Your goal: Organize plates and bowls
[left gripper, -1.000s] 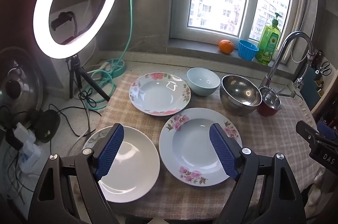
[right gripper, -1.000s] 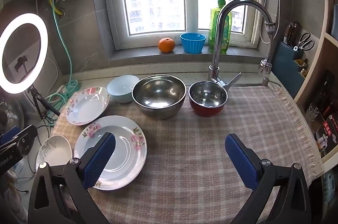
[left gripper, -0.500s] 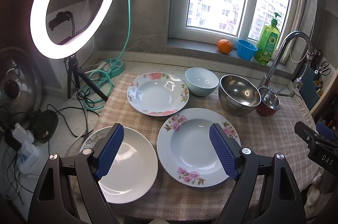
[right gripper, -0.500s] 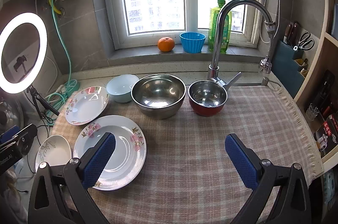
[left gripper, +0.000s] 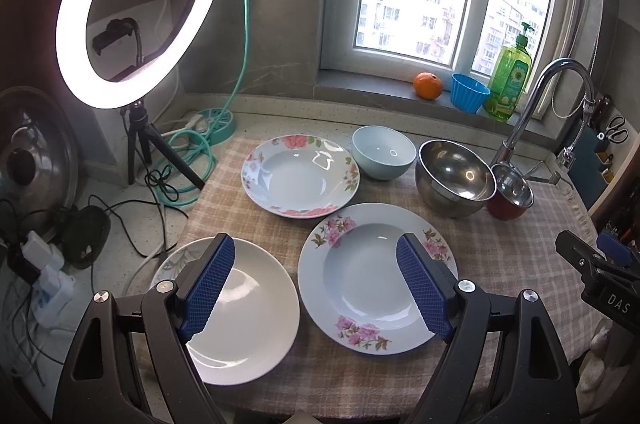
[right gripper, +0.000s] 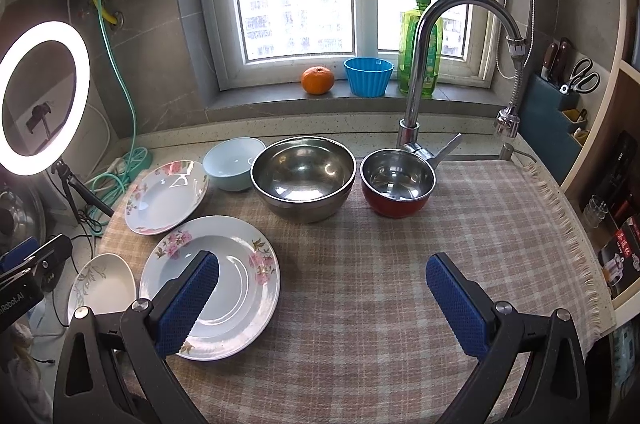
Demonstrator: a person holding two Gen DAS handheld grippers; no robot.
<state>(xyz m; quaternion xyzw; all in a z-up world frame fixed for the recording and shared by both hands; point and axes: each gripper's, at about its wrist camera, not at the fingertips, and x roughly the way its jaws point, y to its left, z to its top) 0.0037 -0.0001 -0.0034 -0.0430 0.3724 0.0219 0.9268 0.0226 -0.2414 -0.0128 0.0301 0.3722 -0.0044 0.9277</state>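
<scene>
On the checked cloth lie a near flowered plate (left gripper: 372,280) (right gripper: 236,284), a far flowered plate (left gripper: 300,175) (right gripper: 166,195) and a plain white plate (left gripper: 244,312) (right gripper: 102,286) at the left edge. Behind them stand a pale blue bowl (left gripper: 383,151) (right gripper: 234,163), a steel bowl (left gripper: 454,175) (right gripper: 304,177) and a small red bowl (left gripper: 512,193) (right gripper: 398,185). My left gripper (left gripper: 316,288) hangs open above the gap between the white plate and the near flowered plate. My right gripper (right gripper: 322,304) is open over bare cloth, right of the near flowered plate.
A lit ring light (left gripper: 132,3) on a tripod, cables and a green hose (left gripper: 188,151) crowd the left counter. A tap (right gripper: 432,71) rises behind the red bowl. An orange (right gripper: 317,79), a blue cup (right gripper: 368,76) and a soap bottle (right gripper: 420,39) sit on the sill.
The left gripper has shifted slightly, so the plates sit a little further left in its view. The right gripper has barely moved. Both stay open.
</scene>
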